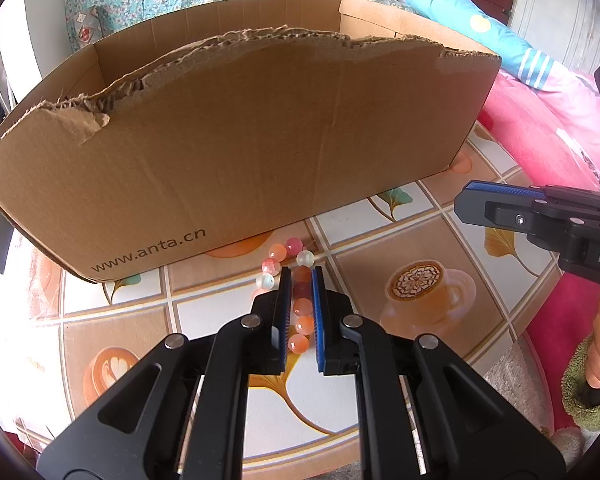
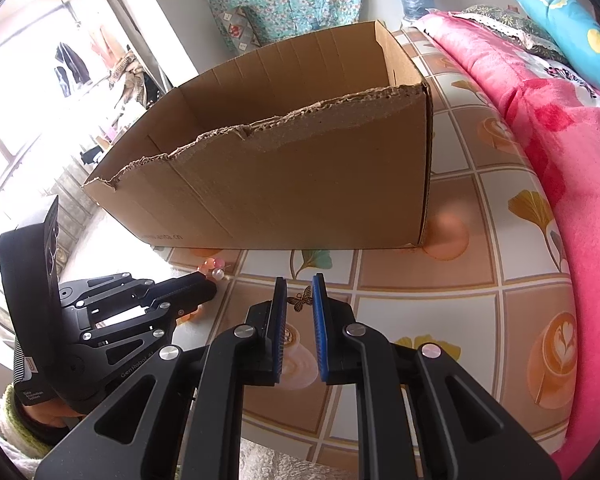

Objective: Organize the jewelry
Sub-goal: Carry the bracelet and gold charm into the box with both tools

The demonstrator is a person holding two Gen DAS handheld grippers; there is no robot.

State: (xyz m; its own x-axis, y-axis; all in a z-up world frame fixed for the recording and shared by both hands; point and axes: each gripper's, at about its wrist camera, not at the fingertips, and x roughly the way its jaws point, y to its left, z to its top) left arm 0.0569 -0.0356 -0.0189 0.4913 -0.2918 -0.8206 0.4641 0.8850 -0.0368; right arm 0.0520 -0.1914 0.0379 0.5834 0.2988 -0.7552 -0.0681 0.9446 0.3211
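- Pink bead bracelet (image 1: pixel 300 312) is clamped in my left gripper (image 1: pixel 301 316), ready for lifting into the box (image 1: pixel 240 152).
- My right gripper (image 2: pixel 300 316) waits clenched, empty, above a butterfly charm (image 2: pixel 300 300).

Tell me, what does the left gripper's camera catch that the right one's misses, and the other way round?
Only the left view shows the bead bracelet clearly, clamped between the left gripper's pads. Only the right view shows a small butterfly charm between the right gripper's fingers, and the torn cardboard box's inside. Both show the box, the patterned tablecloth and the pink blanket.
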